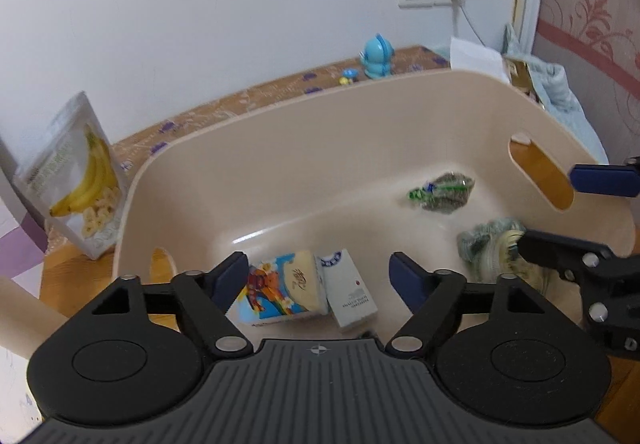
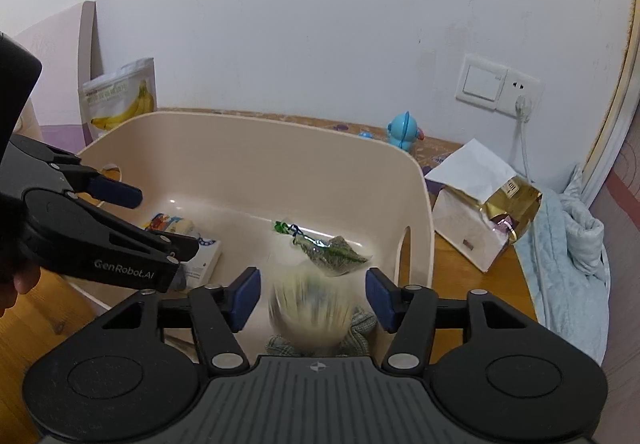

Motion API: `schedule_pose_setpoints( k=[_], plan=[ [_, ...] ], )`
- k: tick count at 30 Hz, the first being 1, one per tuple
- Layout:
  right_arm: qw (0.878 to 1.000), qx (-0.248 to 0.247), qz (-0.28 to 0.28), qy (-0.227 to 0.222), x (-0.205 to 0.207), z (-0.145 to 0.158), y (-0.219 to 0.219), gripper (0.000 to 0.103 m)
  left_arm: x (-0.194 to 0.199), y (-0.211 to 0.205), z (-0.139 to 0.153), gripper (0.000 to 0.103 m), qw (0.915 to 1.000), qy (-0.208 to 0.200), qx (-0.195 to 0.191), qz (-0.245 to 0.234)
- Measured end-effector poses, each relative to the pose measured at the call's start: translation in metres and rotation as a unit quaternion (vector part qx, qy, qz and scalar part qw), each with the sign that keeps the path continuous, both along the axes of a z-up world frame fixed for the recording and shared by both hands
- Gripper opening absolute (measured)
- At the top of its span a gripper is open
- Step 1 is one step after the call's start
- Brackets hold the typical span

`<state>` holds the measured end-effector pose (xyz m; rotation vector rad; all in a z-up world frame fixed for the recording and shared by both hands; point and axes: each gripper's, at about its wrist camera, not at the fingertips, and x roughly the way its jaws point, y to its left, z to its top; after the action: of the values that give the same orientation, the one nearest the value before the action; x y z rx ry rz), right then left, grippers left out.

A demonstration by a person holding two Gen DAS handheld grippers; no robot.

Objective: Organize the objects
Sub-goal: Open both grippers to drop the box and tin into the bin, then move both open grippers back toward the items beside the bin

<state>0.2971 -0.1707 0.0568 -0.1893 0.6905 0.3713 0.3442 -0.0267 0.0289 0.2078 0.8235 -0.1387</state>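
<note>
Looking down into the beige plastic tub [image 2: 256,148], we've got both claws hovering over it with jaws spread wide and nothing clamped. The right claw [image 2: 312,298] sits right above a blurred, roundish striped bundle [image 2: 310,314] on a greenish knitted cloth [image 2: 362,326] at the near end of the tub; the bundle is between the blue pads [image 2: 244,296] but we can't tell if it touches them. Just beyond it lies a crinkly clear packet of green stuff [image 2: 330,248], flat on the smooth tub floor.

The left claw [image 1: 318,278] hangs over the other end, where a colourful cartoon-printed carton [image 1: 280,294] and a small white box [image 1: 350,296] lie side by side, touching, just below the claw's open fingers.

Outside the tub on the wooden tabletop [image 2: 456,268]: a glossy banana-chip pouch [image 1: 78,174] leaning upright, a blue plastic toy [image 1: 376,58] by the wall, and a gold-and-white paper bag [image 2: 486,212].
</note>
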Motion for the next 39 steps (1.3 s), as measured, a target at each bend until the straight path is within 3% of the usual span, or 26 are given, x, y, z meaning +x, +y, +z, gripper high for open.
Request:
schedule_pose_setpoints(
  k=[1,5,7,13,23,33,39],
  plan=[
    [1.000,0.002,-0.002,-0.005,-0.002,0.003,-0.001,0.075,-0.002,0.001,0.004,0.082,1.0000,-0.006,-0.002,0.004],
    [1.000,0.018,-0.011,-0.020,-0.009,0.017,-0.008,0.083,-0.010,0.007,0.019,0.084,0.9994,-0.023,-0.019,0.015],
    [0.999,0.027,-0.015,-0.027,-0.014,0.024,-0.013,0.094,-0.017,0.011,0.028,0.086,0.9988,-0.034,-0.028,0.020],
    [0.998,0.041,-0.021,-0.042,-0.029,0.038,-0.023,0.103,-0.039,0.018,0.052,0.091,0.9965,-0.067,-0.039,0.032],
    [0.998,0.044,-0.018,-0.048,-0.063,0.048,-0.028,0.103,-0.082,0.031,0.069,0.092,0.9941,-0.090,-0.050,0.035],
    [0.998,0.033,-0.008,-0.048,-0.093,0.046,-0.033,0.103,-0.128,0.052,0.066,0.092,0.9916,-0.100,-0.066,0.048],
    [0.999,0.030,-0.007,-0.035,-0.106,0.034,-0.037,0.103,-0.153,0.060,0.054,0.092,0.9923,-0.100,-0.053,0.051]
  ],
)
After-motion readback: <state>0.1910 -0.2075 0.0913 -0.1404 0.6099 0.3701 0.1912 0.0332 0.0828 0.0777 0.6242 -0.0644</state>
